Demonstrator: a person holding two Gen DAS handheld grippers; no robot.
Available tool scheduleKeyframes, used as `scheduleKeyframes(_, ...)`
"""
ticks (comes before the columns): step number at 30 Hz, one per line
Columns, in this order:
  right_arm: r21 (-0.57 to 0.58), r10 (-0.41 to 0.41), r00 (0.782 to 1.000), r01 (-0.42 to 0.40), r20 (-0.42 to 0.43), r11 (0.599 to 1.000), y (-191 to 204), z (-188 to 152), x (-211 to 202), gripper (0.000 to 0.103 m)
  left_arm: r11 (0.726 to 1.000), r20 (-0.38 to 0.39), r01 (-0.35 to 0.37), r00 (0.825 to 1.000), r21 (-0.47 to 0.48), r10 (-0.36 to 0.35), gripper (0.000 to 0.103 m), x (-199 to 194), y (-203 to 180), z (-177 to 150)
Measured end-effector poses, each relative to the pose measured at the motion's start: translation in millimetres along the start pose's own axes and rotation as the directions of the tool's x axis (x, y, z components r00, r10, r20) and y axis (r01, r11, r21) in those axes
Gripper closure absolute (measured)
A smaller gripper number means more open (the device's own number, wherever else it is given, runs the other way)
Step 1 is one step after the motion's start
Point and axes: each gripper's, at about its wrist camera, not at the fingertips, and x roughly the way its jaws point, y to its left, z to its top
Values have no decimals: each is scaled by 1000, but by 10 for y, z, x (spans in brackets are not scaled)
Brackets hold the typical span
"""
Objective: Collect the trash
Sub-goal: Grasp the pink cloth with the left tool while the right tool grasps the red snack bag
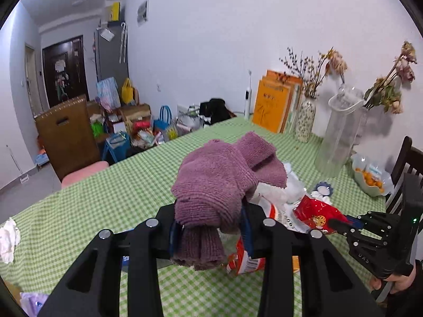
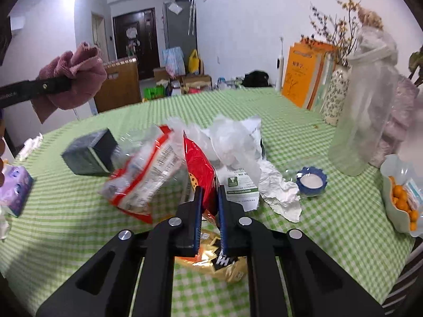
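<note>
Only little text is readable. In the right wrist view, the white package [image 2: 242, 185] in the middle of the frame carries a green band with small white capital letters, seemingly "GRAIN"; the rest stays too blurred.

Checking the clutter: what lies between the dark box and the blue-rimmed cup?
In the right wrist view, snack wrappers and crumpled white paper lie between dark box and blue-rimmed cup.

The right tool [image 2: 210, 198] pinches a red wrapper [image 2: 201, 169] amid trash on the green checked worktop [image 2: 79, 224]. Far left, the left tool [image 2: 63, 84] grips a purple cloth [image 2: 76, 74] aloft.
</note>
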Motion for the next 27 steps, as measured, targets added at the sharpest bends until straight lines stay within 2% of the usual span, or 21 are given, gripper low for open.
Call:
scheduleKeyframes(9,-42,57,996,-55,64,998,294,-12,-468,92,999,23,-20,1000,-47,21,68,-615,14,-301)
scheduleKeyframes(16,-45,88,992,-84,90,995,454,-154,-727,92,999,33,-15,999,-49,16,68,-876,-95,-469)
scheduleKeyframes(20,-35,77,991,-73,108,997,425,-233,-892,92,999,48,-3,999,-40,5,68,-995,-215,-525)
scheduleKeyframes(27,18,8,994,-10,111,1000,106,-486,-1156,92,998,48,59,997,-16,-58,68,-1059,-612,-656)
